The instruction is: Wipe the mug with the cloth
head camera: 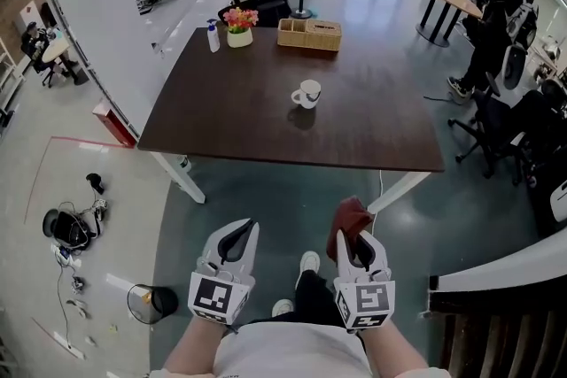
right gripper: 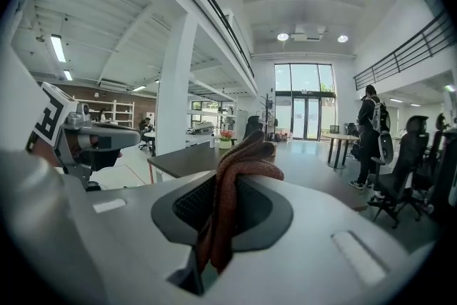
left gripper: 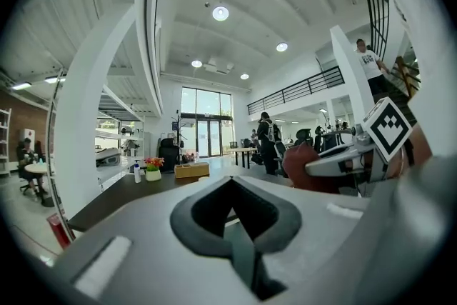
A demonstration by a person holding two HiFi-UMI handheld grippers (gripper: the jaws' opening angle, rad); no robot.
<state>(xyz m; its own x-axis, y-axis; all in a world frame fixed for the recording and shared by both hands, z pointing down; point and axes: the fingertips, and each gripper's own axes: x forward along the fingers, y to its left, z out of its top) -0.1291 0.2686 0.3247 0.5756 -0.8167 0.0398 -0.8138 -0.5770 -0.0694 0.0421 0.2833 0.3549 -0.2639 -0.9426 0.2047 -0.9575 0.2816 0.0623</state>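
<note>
Clamping a reddish-brown cloth [right gripper: 227,205] between its closed jaws, the right gripper [head camera: 353,233] is hovering low in the frame, the bunched fabric sticking out past its tips. To its left, the left gripper [head camera: 237,231] is hanging with its jaws together and nothing in them. Both are floating over the floor, short of the near edge of the dark surface [head camera: 230,133]. The white mug [head camera: 306,93] is standing upright on that surface, above the frame's centre and well apart from either gripper. Beyond it, along the far edge, a flower pot [head camera: 238,24] and a wooden box [head camera: 309,34] are sitting. To my eye the person is only approaching; no wiping is happening yet. Next, they need to close in, open the left gripper to steady the mug, and bring the cloth against it.
</note>
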